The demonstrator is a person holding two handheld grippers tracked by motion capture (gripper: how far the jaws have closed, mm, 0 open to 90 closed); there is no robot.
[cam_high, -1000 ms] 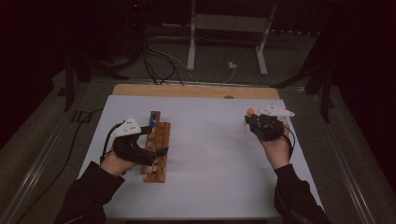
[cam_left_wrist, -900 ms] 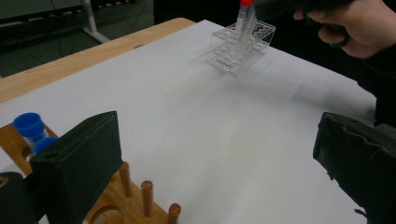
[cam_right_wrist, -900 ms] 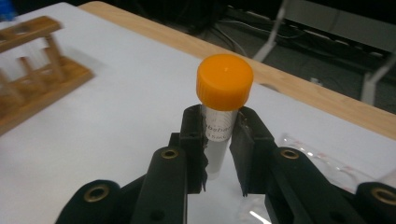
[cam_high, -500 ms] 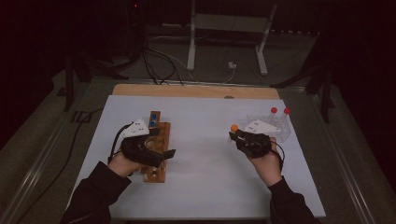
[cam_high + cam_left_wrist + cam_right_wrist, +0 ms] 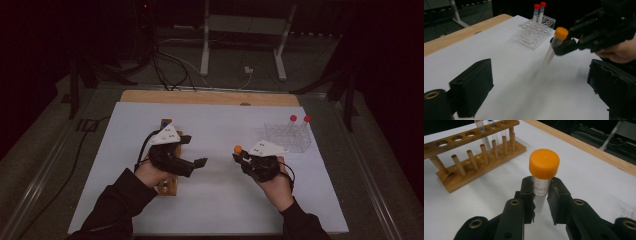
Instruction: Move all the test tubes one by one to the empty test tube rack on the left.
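Clear rack (image 5: 289,136) (two red-capped tubes (image 5: 299,120)), wooden rack (image 5: 475,157), white table (image 5: 220,125)

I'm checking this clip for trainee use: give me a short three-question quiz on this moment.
1. True or false: the right claw grips the orange-capped tube.
2. How many red-capped tubes stand in the clear plastic rack?
3. The left claw is: A) shut on a tube, B) open with nothing in it, C) holding the wooden rack.

Key: 1 true; 2 two; 3 B.
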